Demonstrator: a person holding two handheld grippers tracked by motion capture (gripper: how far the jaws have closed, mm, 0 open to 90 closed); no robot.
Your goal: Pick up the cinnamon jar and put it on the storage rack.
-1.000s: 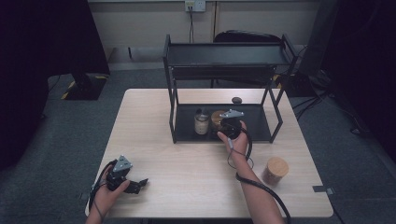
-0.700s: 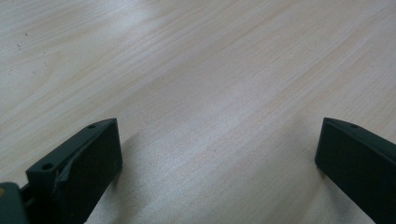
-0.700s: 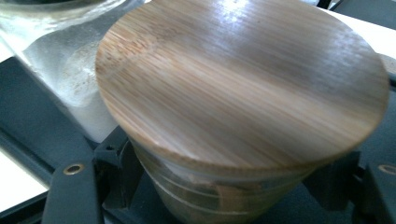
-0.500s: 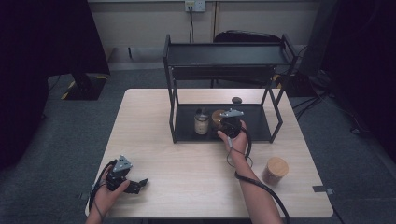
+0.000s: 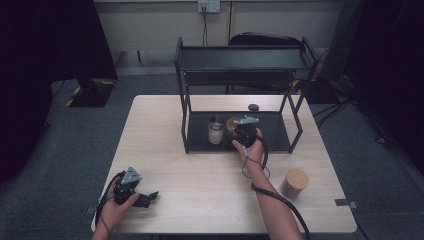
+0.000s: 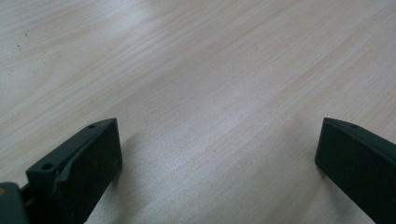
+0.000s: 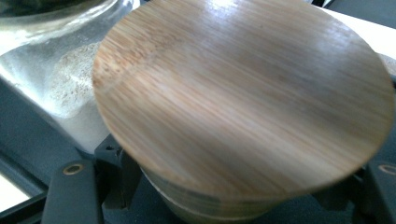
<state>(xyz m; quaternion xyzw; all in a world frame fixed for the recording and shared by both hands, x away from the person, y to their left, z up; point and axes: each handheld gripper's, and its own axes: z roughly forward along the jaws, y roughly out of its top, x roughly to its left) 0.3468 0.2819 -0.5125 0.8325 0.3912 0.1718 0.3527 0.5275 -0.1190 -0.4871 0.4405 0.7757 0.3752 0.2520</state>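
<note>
Nothing has shifted over the last second: the right gripper (image 5: 243, 131) still pinches the wooden-lidded jar (image 7: 243, 107) on the rack's lower shelf (image 5: 270, 137) (beside a glass jar (image 5: 215, 132)), so placing seems unfinished, the left gripper (image 5: 141, 198) resting spread on the bench (image 5: 200, 180).

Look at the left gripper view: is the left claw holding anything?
No, the left claw stands wide open over bare wooden table, with nothing between its jaws.
</note>
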